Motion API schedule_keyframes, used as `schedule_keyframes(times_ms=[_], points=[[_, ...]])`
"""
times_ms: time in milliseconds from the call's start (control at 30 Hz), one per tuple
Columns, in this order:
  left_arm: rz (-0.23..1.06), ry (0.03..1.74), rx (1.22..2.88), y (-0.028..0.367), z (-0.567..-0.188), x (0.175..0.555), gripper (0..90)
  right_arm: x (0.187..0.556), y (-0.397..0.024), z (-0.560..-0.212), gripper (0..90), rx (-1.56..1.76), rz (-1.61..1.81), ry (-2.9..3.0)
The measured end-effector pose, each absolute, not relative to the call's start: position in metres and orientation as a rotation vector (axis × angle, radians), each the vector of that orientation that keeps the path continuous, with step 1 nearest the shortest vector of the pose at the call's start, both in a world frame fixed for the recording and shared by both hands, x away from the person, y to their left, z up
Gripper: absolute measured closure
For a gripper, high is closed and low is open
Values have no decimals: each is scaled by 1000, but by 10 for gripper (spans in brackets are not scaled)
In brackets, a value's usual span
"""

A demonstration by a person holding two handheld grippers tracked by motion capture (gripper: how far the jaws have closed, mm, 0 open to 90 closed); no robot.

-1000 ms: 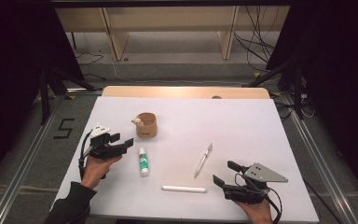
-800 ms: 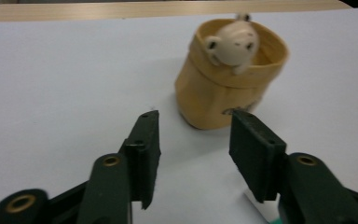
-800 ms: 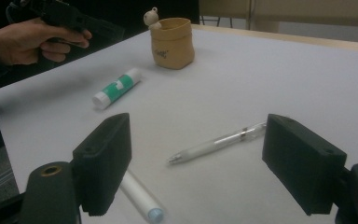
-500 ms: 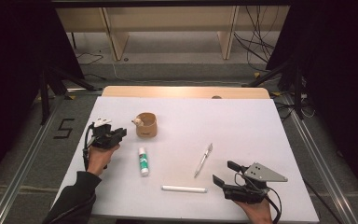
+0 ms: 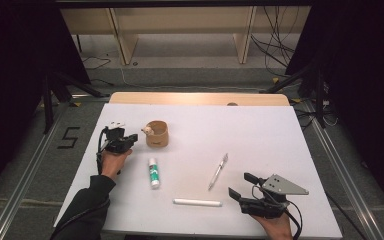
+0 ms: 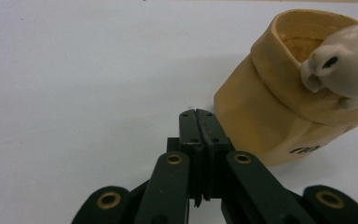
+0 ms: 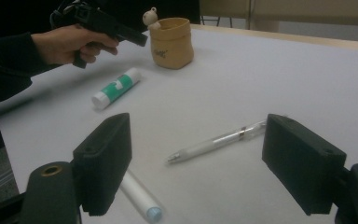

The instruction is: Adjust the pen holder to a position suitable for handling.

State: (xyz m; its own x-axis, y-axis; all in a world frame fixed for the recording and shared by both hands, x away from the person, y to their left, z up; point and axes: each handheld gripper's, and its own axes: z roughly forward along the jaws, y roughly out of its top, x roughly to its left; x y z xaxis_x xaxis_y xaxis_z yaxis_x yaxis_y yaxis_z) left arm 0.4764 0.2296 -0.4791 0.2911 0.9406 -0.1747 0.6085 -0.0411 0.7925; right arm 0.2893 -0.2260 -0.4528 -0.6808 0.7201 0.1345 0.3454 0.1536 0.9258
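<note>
A tan cup [image 5: 156, 134] with a small white figure [image 5: 145, 130] on its rim stands at the table's left. My left gripper [image 5: 130, 142] is just left of it, jaws pressed together with nothing between them; they have just been closing. In the left gripper view its tips [image 6: 198, 114] lie on the white surface, close beside the cup [image 6: 293, 102]. My right gripper [image 5: 241, 185] rests open near the front edge. Beyond its spread jaws [image 7: 200, 154] lie a clear pen [image 7: 219, 142] and a white stick [image 7: 137, 196].
A green-and-white glue stick [image 5: 153, 172] lies between the cup and the front edge. The pen [image 5: 218, 171] and the white stick [image 5: 197, 202] lie mid-table on the white table top [image 5: 260, 130]. Dark floor and rails flank both sides.
The left hand has moved away from the person, toward the cup, and its jaws have gone from spread to closed. The right gripper has stayed put.
</note>
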Motion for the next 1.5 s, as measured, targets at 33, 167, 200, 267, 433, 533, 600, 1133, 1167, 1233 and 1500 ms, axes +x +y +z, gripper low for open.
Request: schedule_keyframes(times_ms=[33,167,200,267,433,533,600,1133,1167,1233,1500], points=[[513,1407,1744,229,-479,477,892,289,-226,-453,248,1020,1536,2100],[510,1395,1738,225,-479,481,892,289,-225,-453,248,1017,1532,2102],[507,1393,1737,224,-479,482,892,289,-225,-453,247,1017,1532,2103],[503,1387,1739,223,-479,485,892,289,-225,-453,247,1016,1532,2103],[498,1375,1739,214,-478,488,892,289,-225,-453,243,1017,1532,2099],[497,1377,1748,212,-478,490,892,289,-226,-453,243,1015,1534,2097],[494,1382,1747,211,-478,492,893,289,-226,-453,243,1014,1534,2095],[518,1414,1749,200,-479,497,894,289,-227,-453,243,1015,1530,2100],[518,1414,1749,199,-479,497,894,289,-227,-453,243,1017,1529,2101],[519,1410,1752,195,-479,498,894,289,-227,-453,243,1015,1527,2100],[513,1391,1770,179,-478,500,894,289,-228,-453,243,1017,1526,2104]])
